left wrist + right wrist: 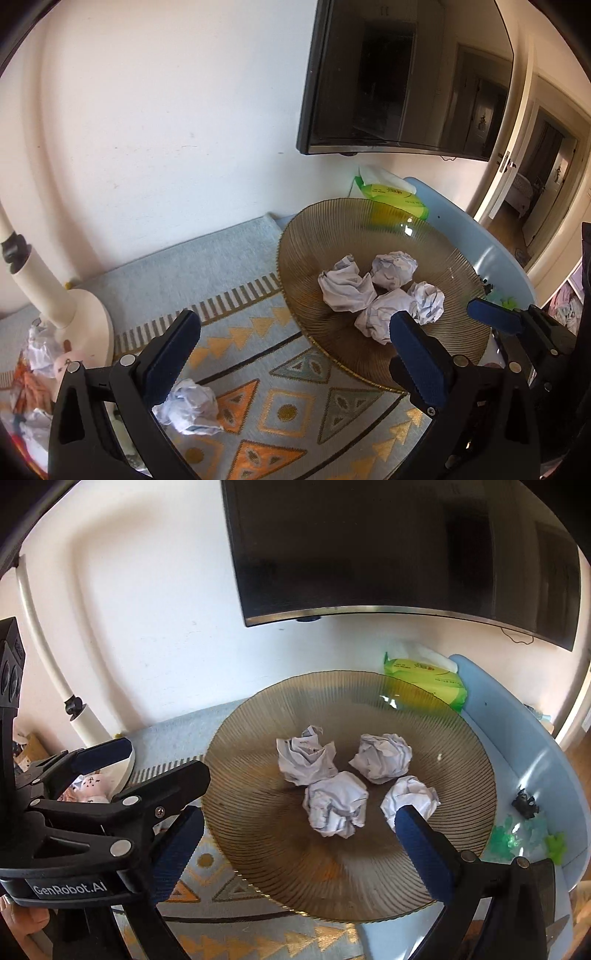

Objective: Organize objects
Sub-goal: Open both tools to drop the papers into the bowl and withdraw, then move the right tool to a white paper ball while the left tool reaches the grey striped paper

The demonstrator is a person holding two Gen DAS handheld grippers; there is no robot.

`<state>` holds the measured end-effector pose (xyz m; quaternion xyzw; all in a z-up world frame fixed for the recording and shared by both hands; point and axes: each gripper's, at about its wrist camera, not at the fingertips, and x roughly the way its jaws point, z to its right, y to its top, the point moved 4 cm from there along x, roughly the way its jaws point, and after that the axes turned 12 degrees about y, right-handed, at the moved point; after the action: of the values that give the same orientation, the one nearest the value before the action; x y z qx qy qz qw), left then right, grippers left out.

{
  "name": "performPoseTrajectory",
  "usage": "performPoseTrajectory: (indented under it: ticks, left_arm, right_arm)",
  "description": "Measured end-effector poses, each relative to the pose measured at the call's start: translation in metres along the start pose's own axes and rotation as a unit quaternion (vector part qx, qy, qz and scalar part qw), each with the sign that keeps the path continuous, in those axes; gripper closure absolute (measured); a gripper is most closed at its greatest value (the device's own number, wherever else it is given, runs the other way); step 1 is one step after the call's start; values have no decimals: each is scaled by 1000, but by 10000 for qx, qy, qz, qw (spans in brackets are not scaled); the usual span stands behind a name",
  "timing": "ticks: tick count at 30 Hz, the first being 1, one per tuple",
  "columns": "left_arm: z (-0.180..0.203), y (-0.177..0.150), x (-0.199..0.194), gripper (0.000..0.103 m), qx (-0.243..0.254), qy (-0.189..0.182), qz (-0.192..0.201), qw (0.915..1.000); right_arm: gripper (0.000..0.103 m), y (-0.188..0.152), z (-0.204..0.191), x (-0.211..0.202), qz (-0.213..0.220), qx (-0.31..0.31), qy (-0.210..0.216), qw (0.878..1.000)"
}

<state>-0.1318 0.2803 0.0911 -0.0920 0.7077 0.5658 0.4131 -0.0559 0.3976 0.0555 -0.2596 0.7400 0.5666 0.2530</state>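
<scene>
An amber ribbed glass bowl (306, 325) (258, 834) rests on a patterned cloth and holds several crumpled white paper balls (347, 288) (306, 760). One more crumpled paper ball (192, 406) lies on the cloth, just inside the left finger of my left gripper (295, 321). That gripper is open and empty, its right finger over the bowl's near side. My right gripper (299, 812) hangs open above the bowl, nothing between its fingers. In the left wrist view only one blue-padded finger (495, 315) of the right gripper shows. The left gripper (164, 758) appears at the left of the right wrist view.
A green tissue pack (399, 195) (424, 679) stands behind the bowl under a wall-mounted TV (406, 74). A white lamp base (85, 325) and cluttered wrappers (37, 354) sit at the left. The pale blue tray (524, 746) at right holds small green toys (517, 838).
</scene>
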Motion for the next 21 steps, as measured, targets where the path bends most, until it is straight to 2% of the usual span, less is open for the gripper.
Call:
performPoseTrajectory:
  ticks: [5, 12, 14, 18, 21]
  left_arm:
    - [-51, -12, -39, 0, -210, 494, 119, 9985]
    - [-151, -47, -96, 0, -646, 1191, 206, 9906]
    - [-181, -66, -113, 0, -722, 1384, 229, 9875]
    - [-242, -116, -139, 0, -1011, 1937, 127, 9758]
    - [-274, -155, -144, 0, -1275, 1948, 3, 9725]
  right_arm:
    - [0, -4, -60, -7, 52, -281, 417, 9987]
    - [0, -27, -139, -6, -98, -678, 869, 9939]
    - [0, -40, -154, 0, -232, -865, 948, 9915]
    - [0, -69, -165, 23, -649, -1035, 1146, 9859]
    - [0, -88, -169, 42, -1013, -953, 1326, 9814]
